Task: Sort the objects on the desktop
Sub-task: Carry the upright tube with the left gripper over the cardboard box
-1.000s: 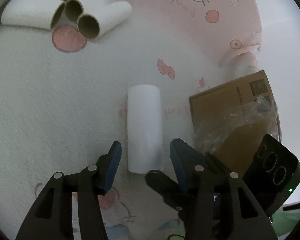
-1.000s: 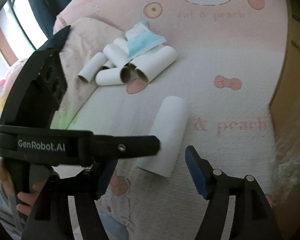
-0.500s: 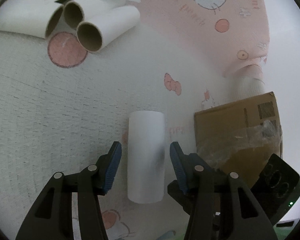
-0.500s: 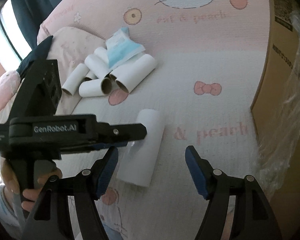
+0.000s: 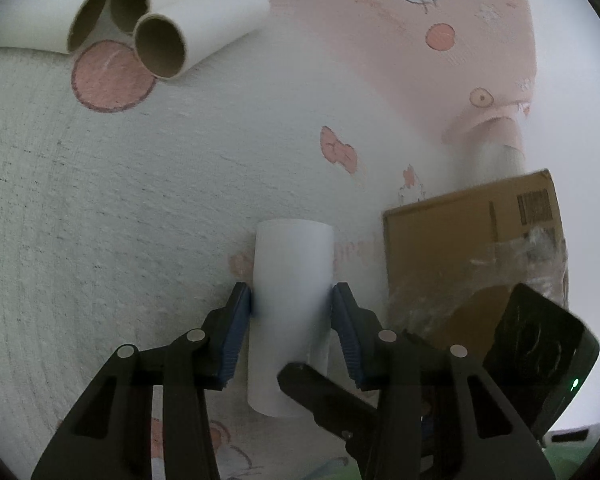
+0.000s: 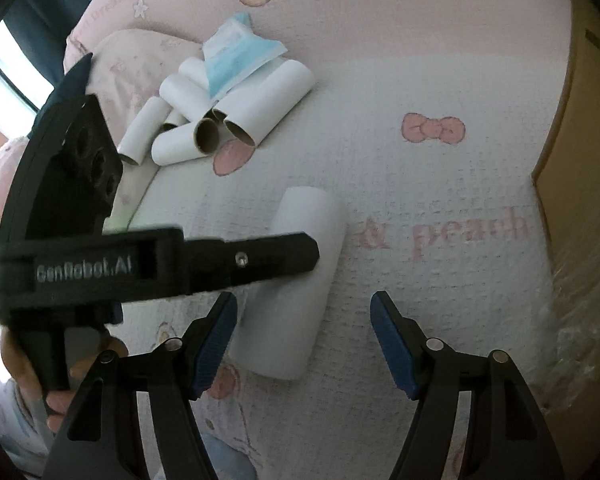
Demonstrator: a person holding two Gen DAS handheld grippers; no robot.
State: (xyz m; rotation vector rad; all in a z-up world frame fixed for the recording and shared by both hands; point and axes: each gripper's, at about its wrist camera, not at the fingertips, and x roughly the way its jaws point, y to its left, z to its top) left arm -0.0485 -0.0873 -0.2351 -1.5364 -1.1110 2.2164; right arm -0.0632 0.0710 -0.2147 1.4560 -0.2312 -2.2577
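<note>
Both claws same build: black plastic finger arms with triangular cutouts, silver pivot screws, ribbed blue pads. Left claw (image 5: 291, 320) body carries white "GenRobot.AI" lettering, seen from right claw (image 6: 303, 340) cam. Right unit housing: glossy black, green LED lit

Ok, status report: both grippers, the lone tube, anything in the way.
Left gripper jaws just closing, pads at the lone white tube sides. Right gripper open, empty, beside it. Tube lies flat on the blanket. Cardboard box close at right, not blocking.

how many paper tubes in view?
At least 7: one lone tube between the left gripper pads, six piled under a blue packet. More may be hidden.
</note>
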